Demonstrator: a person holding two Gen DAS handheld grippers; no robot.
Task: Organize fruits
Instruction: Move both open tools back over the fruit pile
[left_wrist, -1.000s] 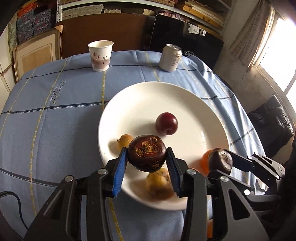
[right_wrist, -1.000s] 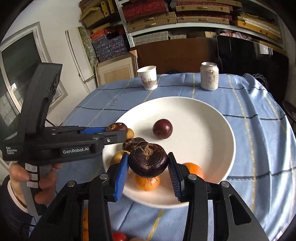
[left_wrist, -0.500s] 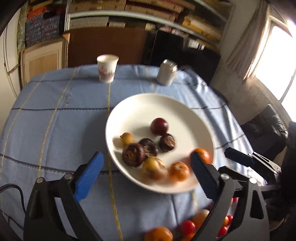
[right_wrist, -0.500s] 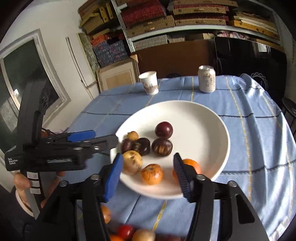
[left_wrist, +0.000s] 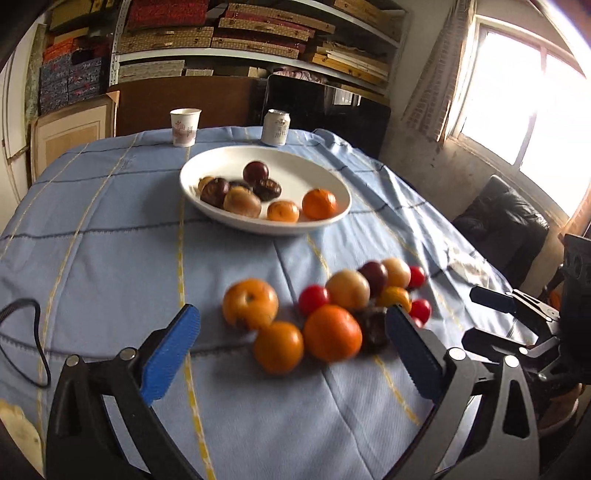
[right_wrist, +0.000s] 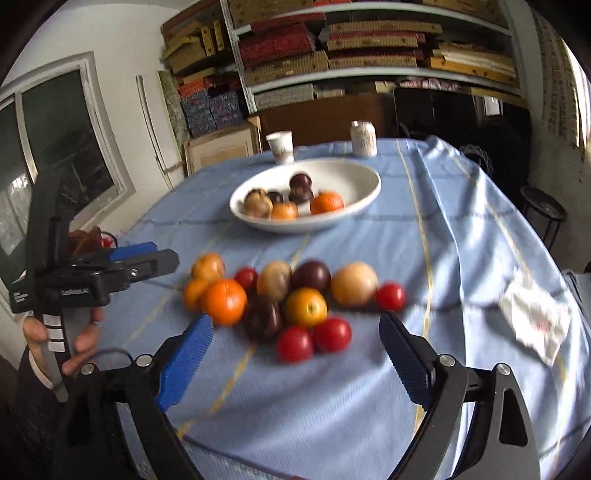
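Both grippers are hovering empty over a heap of loose fruit (left_wrist: 325, 314) on the blue-clothed surface (left_wrist: 110, 258), while the white bowl (left_wrist: 332, 218) beyond is already holding several pieces. The left gripper (left_wrist: 291, 350) is standing with fingers spread wide; the right gripper (right_wrist: 295, 354) is still opening, nothing between its fingers. The round, smooth fruit is likely to roll, and the tomatoes (right_wrist: 314, 339) to bruise, so a gentle grip across the middle looks best.
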